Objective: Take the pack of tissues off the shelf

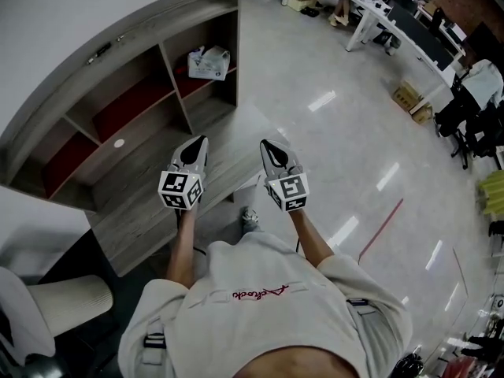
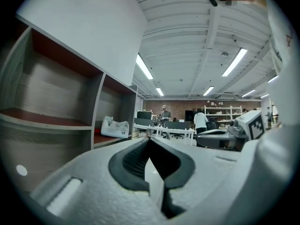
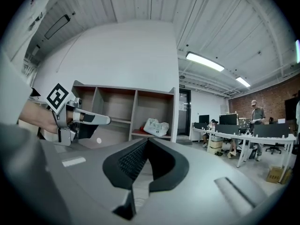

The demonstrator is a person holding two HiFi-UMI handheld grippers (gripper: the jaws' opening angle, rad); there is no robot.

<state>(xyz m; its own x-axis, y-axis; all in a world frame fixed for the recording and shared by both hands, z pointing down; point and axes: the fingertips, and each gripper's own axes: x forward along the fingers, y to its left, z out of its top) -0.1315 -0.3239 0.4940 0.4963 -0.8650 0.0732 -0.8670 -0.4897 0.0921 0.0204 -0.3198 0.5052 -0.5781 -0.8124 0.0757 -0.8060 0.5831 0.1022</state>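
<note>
The pack of tissues (image 1: pixel 209 63) is a white, crinkled soft pack lying on the red-lined floor of the rightmost compartment of the wooden shelf unit (image 1: pixel 206 6). It also shows in the left gripper view as the tissues (image 2: pixel 115 127) and in the right gripper view as the tissues (image 3: pixel 156 126). My left gripper (image 1: pixel 200 140) and right gripper (image 1: pixel 268 144) are held side by side, level, well short of the pack, over the shelf's low wooden ledge. The left gripper (image 2: pixel 150 138) is shut with nothing in it. The right gripper (image 3: pixel 147 140) is shut and empty too.
The other shelf compartments (image 1: pixel 130 105) hold nothing. White desks (image 1: pixel 398 22) with monitors and people stand at the far right, with cardboard boxes (image 1: pixel 413 101) and a black chair (image 1: pixel 465 120) on the glossy floor. A padded white seat (image 1: pixel 63 302) sits lower left.
</note>
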